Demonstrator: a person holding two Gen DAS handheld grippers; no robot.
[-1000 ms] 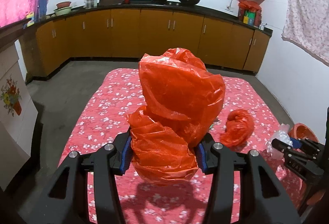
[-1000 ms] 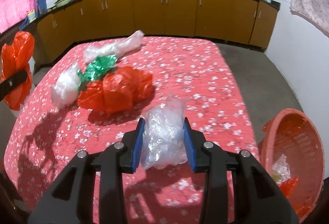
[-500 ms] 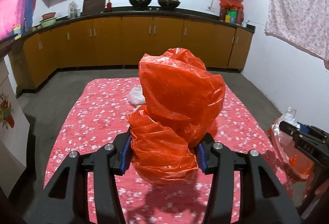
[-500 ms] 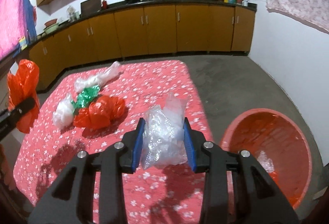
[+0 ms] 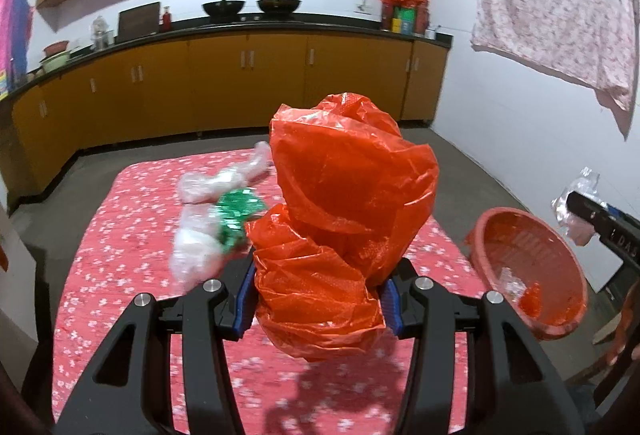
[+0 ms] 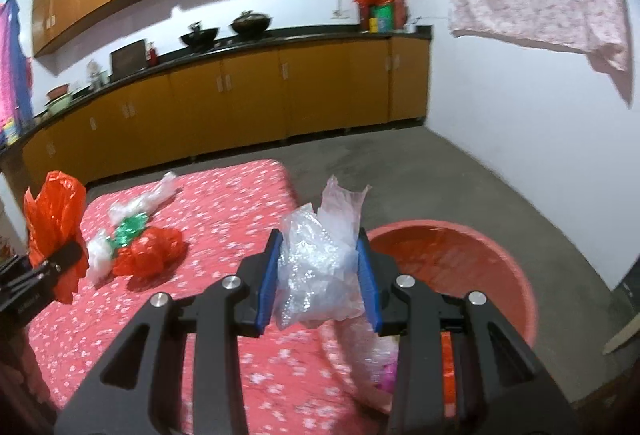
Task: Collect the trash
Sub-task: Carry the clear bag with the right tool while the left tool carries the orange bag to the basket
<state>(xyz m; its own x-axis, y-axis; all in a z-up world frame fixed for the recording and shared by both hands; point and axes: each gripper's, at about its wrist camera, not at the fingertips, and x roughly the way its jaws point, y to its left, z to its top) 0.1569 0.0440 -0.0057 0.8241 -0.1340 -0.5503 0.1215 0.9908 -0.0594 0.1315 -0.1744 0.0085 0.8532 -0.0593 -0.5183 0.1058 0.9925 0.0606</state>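
A spill is judged the main risk: the red basin (image 6: 448, 275) sits off the edge of the flowered table (image 6: 224, 203), and a light bag let go early could drift onto the floor. The big orange bag (image 5: 340, 219) is clamped between the pads of the left gripper (image 5: 320, 299), jaws part closed. The smaller clear bag (image 6: 320, 267) is pinched by the right gripper (image 6: 318, 275) near the basin rim. More scraps (image 6: 136, 247) are left on the table.

surface: red floral tablecloth (image 6: 224, 195) | on it: clear bags (image 6: 140, 201), green wrapper (image 6: 130, 229), red bag (image 6: 150, 255)
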